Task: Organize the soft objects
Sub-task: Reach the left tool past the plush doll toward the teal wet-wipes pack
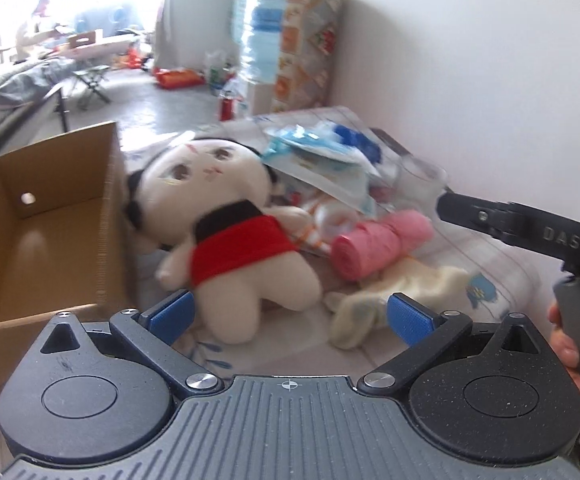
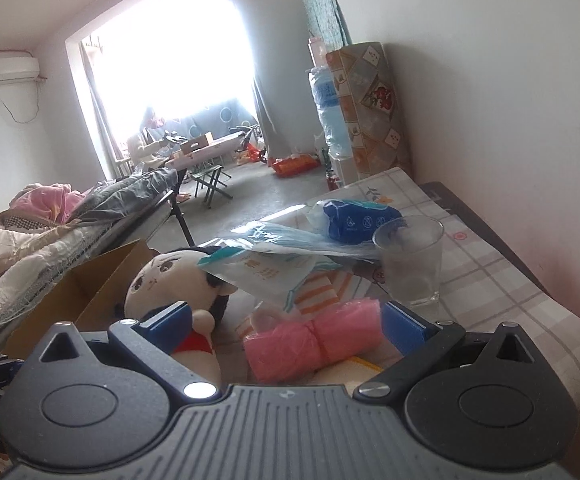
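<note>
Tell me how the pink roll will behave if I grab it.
The pink roll looks like thin plastic bags tied around the middle, so it will probably squash and feel light. Its film may be slippery. Being round, it could roll toward the glass if nudged.

Cream plush doll (image 1: 226, 236), black hair, red top; pink bag roll (image 1: 378, 244); brown cardboard box (image 1: 50, 216); checked tablecloth (image 2: 490, 276).

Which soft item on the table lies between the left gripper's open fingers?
The plush doll in red; the pink roll and cream cloth lie further right.
</note>
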